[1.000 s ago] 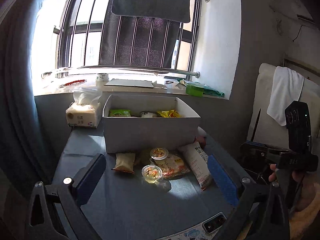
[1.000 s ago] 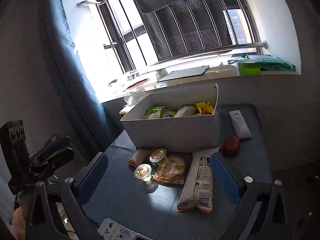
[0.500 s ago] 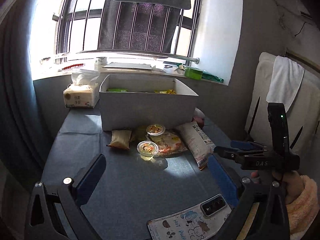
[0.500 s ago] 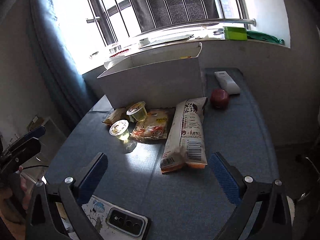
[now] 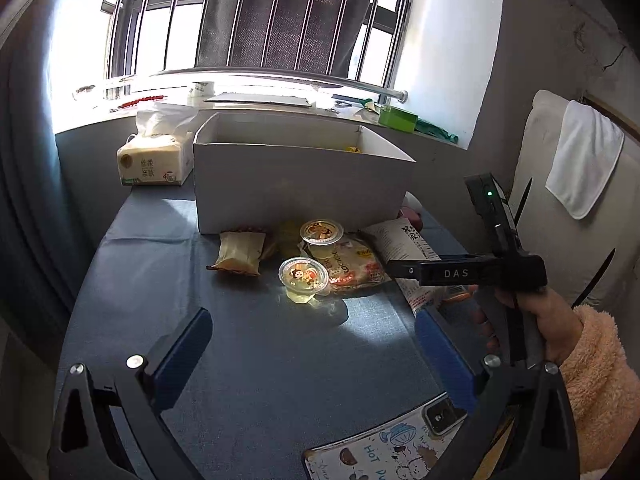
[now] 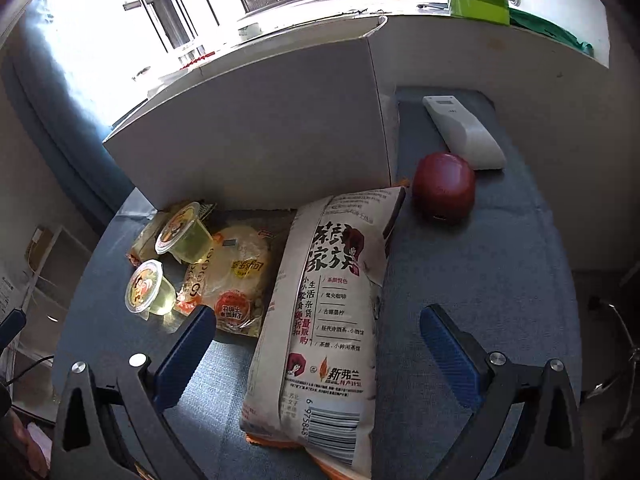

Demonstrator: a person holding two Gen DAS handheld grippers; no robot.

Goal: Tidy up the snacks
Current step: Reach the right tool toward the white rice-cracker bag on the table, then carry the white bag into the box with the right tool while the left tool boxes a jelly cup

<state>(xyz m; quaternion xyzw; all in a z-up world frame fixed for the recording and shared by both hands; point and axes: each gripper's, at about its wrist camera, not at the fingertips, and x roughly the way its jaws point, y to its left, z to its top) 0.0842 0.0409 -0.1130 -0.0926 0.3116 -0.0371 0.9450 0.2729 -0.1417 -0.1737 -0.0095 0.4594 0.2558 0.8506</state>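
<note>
Lower and closer than before, the right gripper (image 6: 316,352) straddled the long snack bag (image 6: 332,312), fingers wide open, empty; the left gripper (image 5: 312,352) likewise.

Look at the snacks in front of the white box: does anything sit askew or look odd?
Yes. One jelly cup is tipped on its side against the pile, while the other jelly cup stands upright. An apple-shaped red object and a remote beside the box are not packaged snacks.
</note>
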